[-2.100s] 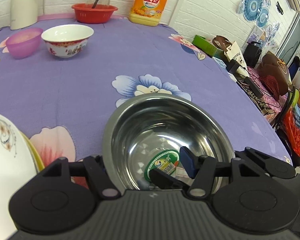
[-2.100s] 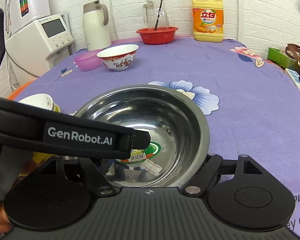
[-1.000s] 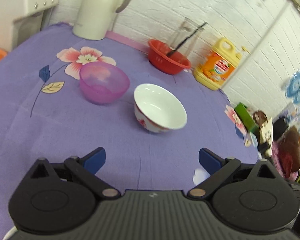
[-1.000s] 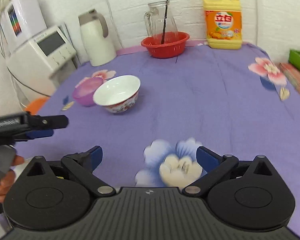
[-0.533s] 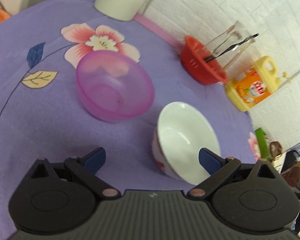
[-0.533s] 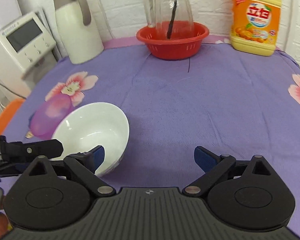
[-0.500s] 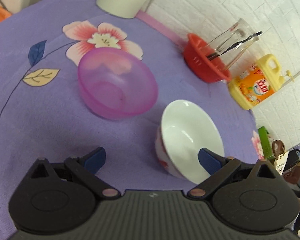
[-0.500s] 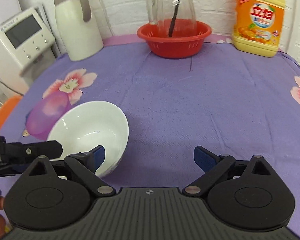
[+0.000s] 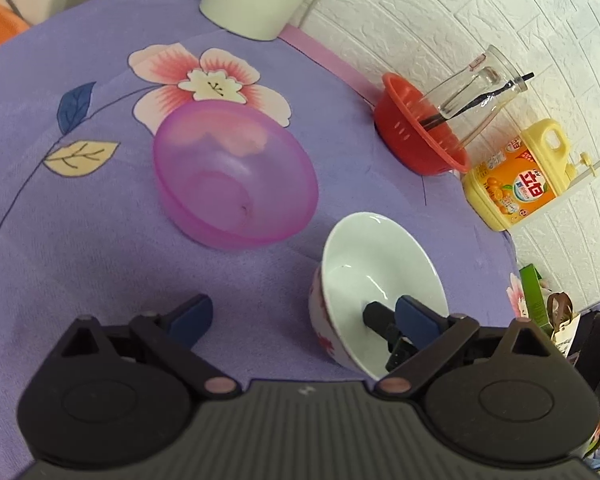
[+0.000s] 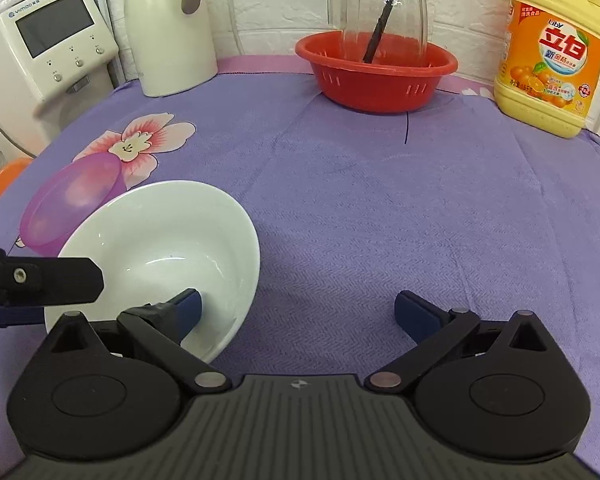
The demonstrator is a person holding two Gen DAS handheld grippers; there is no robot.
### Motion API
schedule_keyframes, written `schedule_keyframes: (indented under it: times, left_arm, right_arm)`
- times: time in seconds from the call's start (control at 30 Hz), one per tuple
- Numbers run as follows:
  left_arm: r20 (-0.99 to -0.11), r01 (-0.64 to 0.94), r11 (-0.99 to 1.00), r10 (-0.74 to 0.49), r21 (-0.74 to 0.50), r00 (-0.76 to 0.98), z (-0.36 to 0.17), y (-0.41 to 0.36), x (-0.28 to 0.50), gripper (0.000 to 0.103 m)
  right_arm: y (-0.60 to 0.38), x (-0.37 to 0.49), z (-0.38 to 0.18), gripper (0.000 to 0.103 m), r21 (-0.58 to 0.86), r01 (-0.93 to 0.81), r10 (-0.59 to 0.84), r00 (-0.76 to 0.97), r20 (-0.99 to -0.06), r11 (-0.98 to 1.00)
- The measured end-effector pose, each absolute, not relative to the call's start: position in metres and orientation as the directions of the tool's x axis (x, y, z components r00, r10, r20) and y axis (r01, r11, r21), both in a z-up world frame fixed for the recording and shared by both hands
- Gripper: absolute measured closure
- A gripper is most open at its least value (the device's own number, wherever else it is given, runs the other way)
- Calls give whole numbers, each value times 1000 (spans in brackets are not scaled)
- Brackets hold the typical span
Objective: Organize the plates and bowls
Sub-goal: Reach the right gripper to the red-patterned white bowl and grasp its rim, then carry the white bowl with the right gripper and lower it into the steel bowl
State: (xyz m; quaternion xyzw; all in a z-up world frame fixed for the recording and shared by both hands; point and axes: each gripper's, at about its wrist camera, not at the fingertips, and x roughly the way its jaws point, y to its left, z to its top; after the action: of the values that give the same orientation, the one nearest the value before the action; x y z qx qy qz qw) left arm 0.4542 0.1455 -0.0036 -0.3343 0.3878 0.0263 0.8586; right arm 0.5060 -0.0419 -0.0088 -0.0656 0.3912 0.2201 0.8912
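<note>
You had both tongs wide: right tongs [image 10: 296, 312] straddled the white bowl [image 10: 160, 248] rim, presumably for gripping. Left tongs [image 9: 304, 316] hung beside it.

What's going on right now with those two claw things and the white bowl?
Left gripper open, right gripper open, one finger of each inside the white bowl. Bowl on the cloth, ungripped. Pink bowl close beside it.

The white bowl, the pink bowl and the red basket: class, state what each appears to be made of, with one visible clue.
White bowl: probably glazed ceramic; glossy opaque inside with sharp highlights, red floral print outside.
Pink bowl: likely plastic; translucent, the tablecloth's flower shows through its wall.
Red basket: likely moulded plastic; uniform colour, satin sheen, slots through the wall.
</note>
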Motion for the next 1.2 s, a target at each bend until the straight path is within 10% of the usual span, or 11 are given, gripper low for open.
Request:
schedule_keyframes:
  times: [0.4, 0.73, 1.2]
  left_arm:
    - [-662, -281, 754, -260, -594, 703, -6, 135, 469, 11]
    - [-623, -226, 722, -345, -654, 702, -12, 139, 478, 55]
    - [-622, -138, 779, -367, -612, 692, 22, 108, 419, 55]
  right_arm:
    - [-20, 492, 9, 0, -14, -528, 360, 599, -715, 849]
    - [-19, 497, -2, 9, 92, -555, 446, 546, -709, 827]
    - [-35, 439, 24, 11, 122, -567, 472, 525, -708, 815]
